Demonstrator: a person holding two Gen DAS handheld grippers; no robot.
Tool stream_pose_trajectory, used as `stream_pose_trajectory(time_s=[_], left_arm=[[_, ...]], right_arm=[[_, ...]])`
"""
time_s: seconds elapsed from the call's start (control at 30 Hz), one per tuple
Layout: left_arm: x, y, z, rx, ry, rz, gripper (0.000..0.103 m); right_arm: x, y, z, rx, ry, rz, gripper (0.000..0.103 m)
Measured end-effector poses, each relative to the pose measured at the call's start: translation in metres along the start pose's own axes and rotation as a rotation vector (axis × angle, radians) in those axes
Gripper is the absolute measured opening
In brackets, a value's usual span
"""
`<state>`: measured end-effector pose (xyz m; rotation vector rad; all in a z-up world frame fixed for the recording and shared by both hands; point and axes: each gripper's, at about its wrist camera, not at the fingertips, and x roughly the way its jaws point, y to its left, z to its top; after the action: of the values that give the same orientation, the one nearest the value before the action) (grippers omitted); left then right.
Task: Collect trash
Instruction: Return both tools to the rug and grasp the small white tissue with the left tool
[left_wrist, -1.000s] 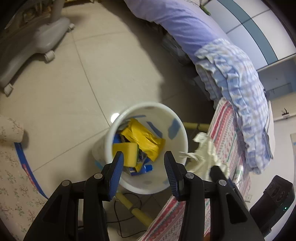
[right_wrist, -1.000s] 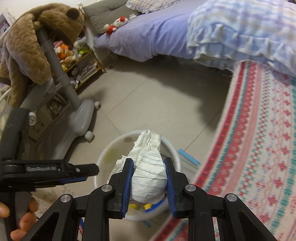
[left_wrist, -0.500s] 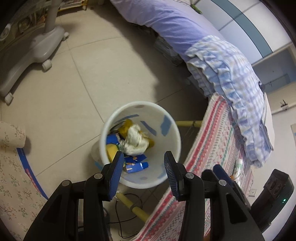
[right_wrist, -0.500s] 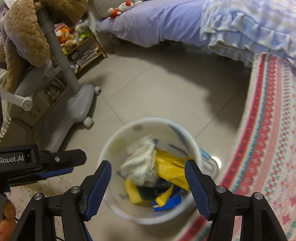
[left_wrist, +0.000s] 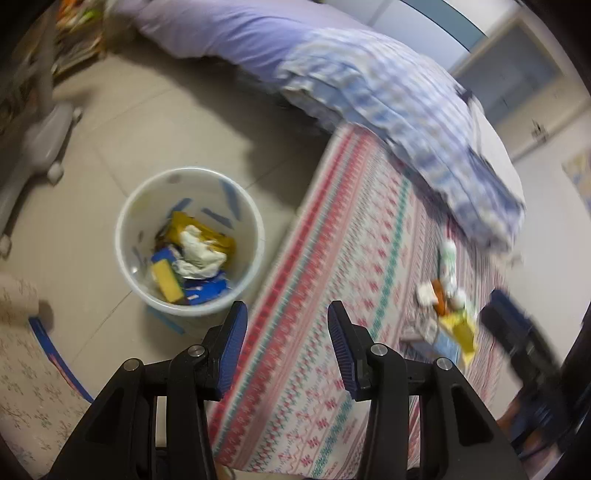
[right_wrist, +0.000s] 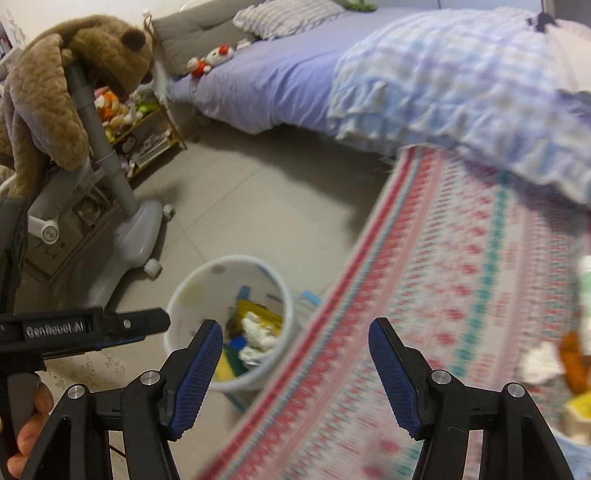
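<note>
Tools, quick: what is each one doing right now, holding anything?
Left tool: open, holding nothing.
Right tool: open, empty; its jaws have just been opening, nothing between them.

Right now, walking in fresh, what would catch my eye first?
Probably the white bin on the tiled floor, stuffed with yellow and blue wrappers and a crumpled white paper wad on top. Beside it lies a red-patterned rug, with a small heap of litter waiting near its far edge. In the right view, a big brown plush bear slumps over a grey stand.
</note>
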<state>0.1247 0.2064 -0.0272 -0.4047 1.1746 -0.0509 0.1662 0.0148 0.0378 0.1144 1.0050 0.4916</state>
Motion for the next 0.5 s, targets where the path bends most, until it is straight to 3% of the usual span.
stream_pose_trajectory(time_s=[0.1,0.23,0.37,0.5], left_arm=[[0.005,-0.041,-0.017,0.119,0.006,0.004,0.048],[0.023,-0.096,-0.037,0.270,0.024,0.008,0.048],[0.044,-0.138,-0.042,0.337,0.038,-0.005,0.048],[0.071,-0.180,-0.040,0.373,0.074,-0.047,0.048]], right_arm=[[-0.034,-0.027,-0.007,-0.046,-0.024,-0.060,0.071],[-0.067,-0.078,-0.014,0.005,-0.058,-0.112,0.071],[-0.088,-0.122,-0.026,0.046,-0.067,-0.199,0.071],[-0.091,-0.153,-0.044,0.039,-0.010,-0.266,0.071]])
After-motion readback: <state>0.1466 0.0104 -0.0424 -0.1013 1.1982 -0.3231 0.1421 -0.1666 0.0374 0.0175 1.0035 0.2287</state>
